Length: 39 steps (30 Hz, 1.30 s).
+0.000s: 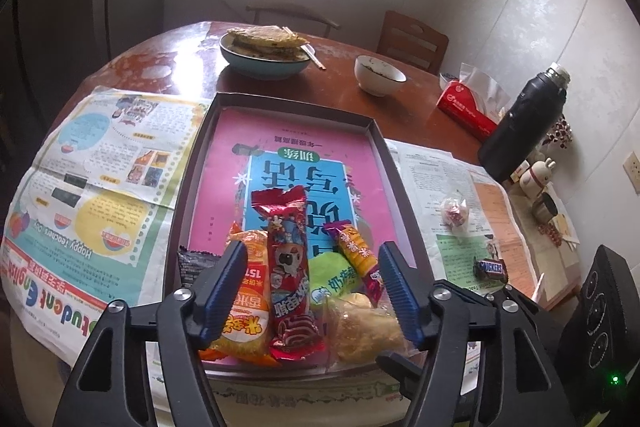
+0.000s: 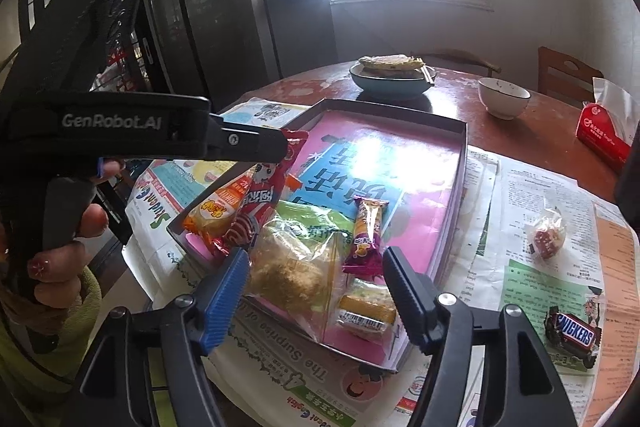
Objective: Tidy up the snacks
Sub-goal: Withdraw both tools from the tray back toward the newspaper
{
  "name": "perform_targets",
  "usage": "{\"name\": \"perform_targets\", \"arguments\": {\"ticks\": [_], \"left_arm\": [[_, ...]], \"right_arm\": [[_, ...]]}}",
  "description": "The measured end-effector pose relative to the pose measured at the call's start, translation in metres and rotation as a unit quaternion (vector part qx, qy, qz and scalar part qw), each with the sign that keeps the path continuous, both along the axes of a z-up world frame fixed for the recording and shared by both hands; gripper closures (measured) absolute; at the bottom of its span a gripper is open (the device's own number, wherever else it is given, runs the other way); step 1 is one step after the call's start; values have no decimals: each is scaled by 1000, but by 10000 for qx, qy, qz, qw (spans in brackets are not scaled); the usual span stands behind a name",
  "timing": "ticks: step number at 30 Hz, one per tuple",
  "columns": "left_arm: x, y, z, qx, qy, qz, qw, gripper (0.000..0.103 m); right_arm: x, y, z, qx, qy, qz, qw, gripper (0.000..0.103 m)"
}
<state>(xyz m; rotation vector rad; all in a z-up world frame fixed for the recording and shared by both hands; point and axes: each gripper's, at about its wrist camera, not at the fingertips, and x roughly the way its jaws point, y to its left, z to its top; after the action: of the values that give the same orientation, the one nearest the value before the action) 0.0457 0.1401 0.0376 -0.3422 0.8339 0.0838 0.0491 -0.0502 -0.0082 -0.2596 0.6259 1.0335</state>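
Left tongs and right tongs: both open, gripping nothing. Snack packets lie piled in the tray, lower centre; Snickers bar on newspaper, lower right.

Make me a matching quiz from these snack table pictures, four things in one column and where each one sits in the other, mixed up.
Things:
1. Snickers bar
2. long red snack pack
3. stacked flatbreads
4. red tissue pack

Places:
A. in the blue bowl
B. inside the shallow box, with other snacks
C. on the bare wooden table, beside the black flask
D. on the newspaper, outside the box

Pairs: 1-D, 2-B, 3-A, 4-C
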Motion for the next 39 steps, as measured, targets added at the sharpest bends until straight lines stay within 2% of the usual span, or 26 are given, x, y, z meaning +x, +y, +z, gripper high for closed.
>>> {"name": "perform_targets", "arguments": {"ticks": [8,24,34,39], "left_arm": [[-2,-15,9,114,-84,-170,9998,32],[24,-69,21,298,-105,-816,9962,32],[62,-120,10,458,143,-1413,9888,32],[91,-146,-3,522,411,-1590,9850,32]], "right_arm": [[2,-13,9,105,-91,-115,9998,34],[38,-77,26,339,-223,-863,9954,32],[82,-126,5,-181,-165,-1513,9882,31],[100,-143,-13,-427,-74,-1609,9860,31]]}}
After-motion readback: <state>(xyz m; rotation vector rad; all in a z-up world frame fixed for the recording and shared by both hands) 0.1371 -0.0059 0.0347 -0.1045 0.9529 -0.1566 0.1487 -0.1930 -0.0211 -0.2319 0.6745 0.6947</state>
